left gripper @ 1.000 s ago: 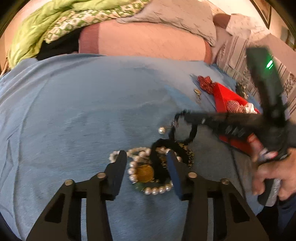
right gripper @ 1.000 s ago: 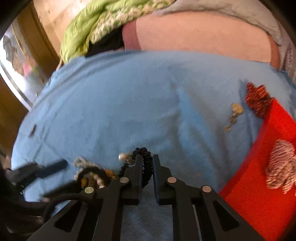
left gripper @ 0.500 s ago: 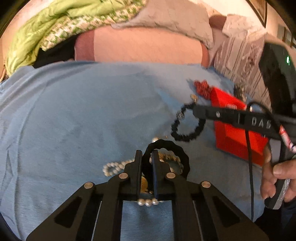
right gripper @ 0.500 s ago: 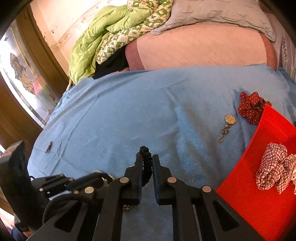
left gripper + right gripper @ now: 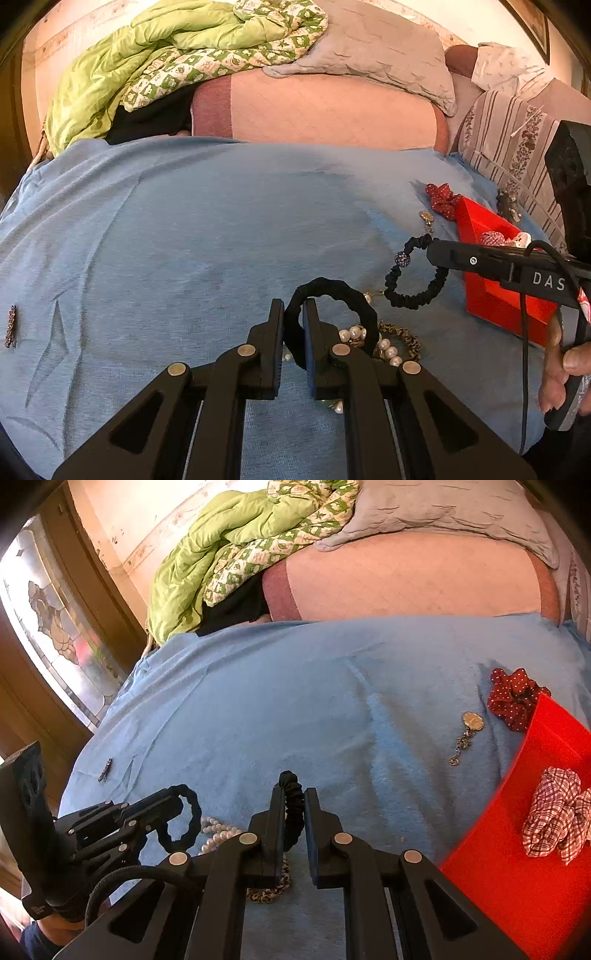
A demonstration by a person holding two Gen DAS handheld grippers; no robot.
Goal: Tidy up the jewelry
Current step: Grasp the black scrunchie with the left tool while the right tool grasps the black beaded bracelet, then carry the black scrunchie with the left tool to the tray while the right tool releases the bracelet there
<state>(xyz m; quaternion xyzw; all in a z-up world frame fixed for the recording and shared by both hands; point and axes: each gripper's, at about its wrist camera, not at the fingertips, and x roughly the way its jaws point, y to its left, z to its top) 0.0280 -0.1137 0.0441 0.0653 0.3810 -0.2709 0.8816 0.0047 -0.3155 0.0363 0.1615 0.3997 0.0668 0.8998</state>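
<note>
My left gripper point(image 5: 293, 314) is shut on a black hair tie point(image 5: 332, 290) and holds it above a pearl necklace point(image 5: 384, 345) and a leopard-print band point(image 5: 408, 336) on the blue cloth. My right gripper point(image 5: 294, 801) is shut on a black beaded bracelet point(image 5: 291, 805). In the left wrist view that bracelet point(image 5: 413, 295) hangs from the right gripper, left of the red tray point(image 5: 495, 295). The left gripper also shows in the right wrist view point(image 5: 179, 801), with its hair tie point(image 5: 190, 819).
The red tray point(image 5: 517, 867) holds a plaid scrunchie point(image 5: 554, 812). A red dotted scrunchie point(image 5: 515, 696) and a gold pendant point(image 5: 471, 722) lie beside it. A small clip point(image 5: 11, 326) lies far left. Pillows and a green quilt point(image 5: 147, 62) lie behind the blue cloth point(image 5: 203, 221).
My left gripper shut on the black hair tie and lifted it off the pile. My right gripper rose and moved right with the beaded bracelet.
</note>
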